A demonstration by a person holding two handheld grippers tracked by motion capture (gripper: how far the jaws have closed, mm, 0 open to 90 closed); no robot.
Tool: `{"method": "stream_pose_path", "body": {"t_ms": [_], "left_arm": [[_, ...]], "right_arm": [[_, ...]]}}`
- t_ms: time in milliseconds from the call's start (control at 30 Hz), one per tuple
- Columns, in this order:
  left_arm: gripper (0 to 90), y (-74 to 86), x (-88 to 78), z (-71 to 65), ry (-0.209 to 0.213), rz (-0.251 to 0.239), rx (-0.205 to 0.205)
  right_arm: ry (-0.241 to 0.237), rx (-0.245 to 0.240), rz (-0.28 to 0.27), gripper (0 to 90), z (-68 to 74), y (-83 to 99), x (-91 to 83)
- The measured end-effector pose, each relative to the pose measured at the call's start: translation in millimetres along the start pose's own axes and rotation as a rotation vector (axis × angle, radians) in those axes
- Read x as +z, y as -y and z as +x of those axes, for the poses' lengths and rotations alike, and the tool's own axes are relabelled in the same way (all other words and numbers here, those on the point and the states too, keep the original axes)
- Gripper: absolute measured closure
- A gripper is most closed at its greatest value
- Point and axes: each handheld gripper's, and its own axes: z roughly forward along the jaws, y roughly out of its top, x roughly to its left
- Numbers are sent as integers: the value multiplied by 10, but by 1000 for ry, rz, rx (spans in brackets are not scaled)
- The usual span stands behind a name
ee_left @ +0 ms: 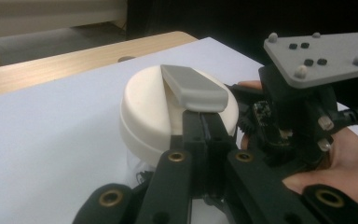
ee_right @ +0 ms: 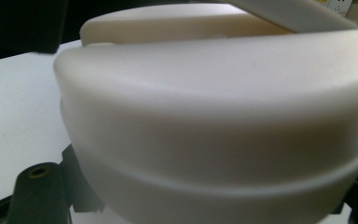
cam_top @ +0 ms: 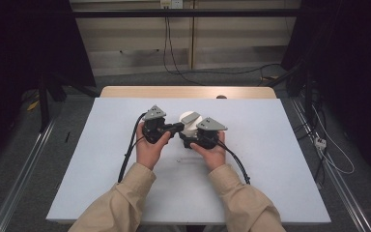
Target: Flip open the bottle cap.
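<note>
A round white lid (cam_top: pixel 189 120) with a grey handle (ee_left: pixel 193 86) tops a clear jar (ee_left: pixel 134 164) at the middle of the table. My left gripper (cam_top: pixel 175 128) comes in from the left. Its jaws are pressed together, with their tips tucked under the near end of the handle. My right gripper (cam_top: pixel 194 139) is at the jar's near right side. In the right gripper view the lid (ee_right: pixel 214 107) is very close, with a black jaw low on either side of the jar, clamped on it. The right gripper (ee_left: pixel 284 126) and its grey plate (ee_left: pixel 326 56) also show beside the lid.
A white sheet (cam_top: pixel 101 159) covers the table, and a strip of bare wood (cam_top: pixel 183 92) shows along the far edge. Cables (cam_top: pixel 125 159) trail from both grippers toward the person. Dark stands and floor cables surround the table.
</note>
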Motion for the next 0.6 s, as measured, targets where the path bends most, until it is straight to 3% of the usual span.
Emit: {"method": "stream_pose_path", "body": {"t_ms": [600], "left_arm": [[900,-180,41,-28,-6,-19,17]], "right_arm": [[0,1,0,186,0,0,2]]}}
